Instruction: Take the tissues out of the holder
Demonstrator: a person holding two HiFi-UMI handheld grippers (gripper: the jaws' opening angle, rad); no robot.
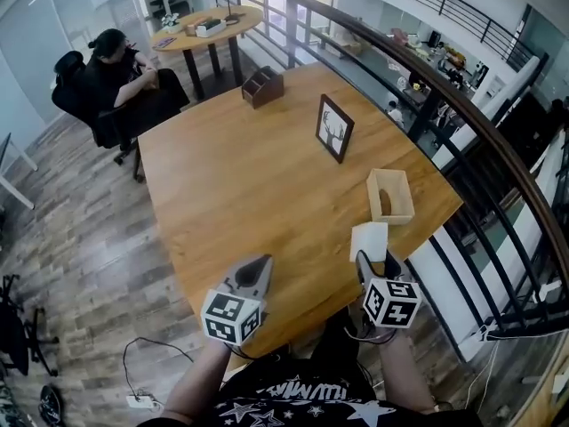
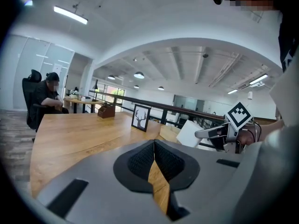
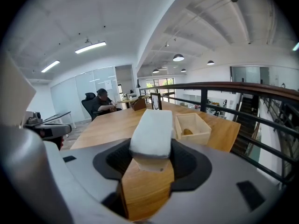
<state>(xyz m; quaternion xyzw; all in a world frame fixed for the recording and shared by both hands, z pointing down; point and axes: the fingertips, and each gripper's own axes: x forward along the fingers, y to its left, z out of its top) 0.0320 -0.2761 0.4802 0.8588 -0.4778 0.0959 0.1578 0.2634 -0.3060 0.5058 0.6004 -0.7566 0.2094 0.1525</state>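
"Where's the tissue pack [image 3: 152, 132]?"

"Out of the wooden holder [image 1: 391, 196]. It sits between the jaws of the right gripper [image 1: 375, 258], which are clamped on its near end, one pad on each side. The rest of the pack sticks out forward past the fingertips."

"And the holder?"

"On the wooden table [image 1: 240, 176] near the railing edge, just beyond the pack and a little to its right, not touching it. Something small and brown lies inside; I can't tell what."

"The other hand?"

"The left gripper [image 1: 253, 269] is low over the table's near edge, well apart from the pack, jaws together on nothing."
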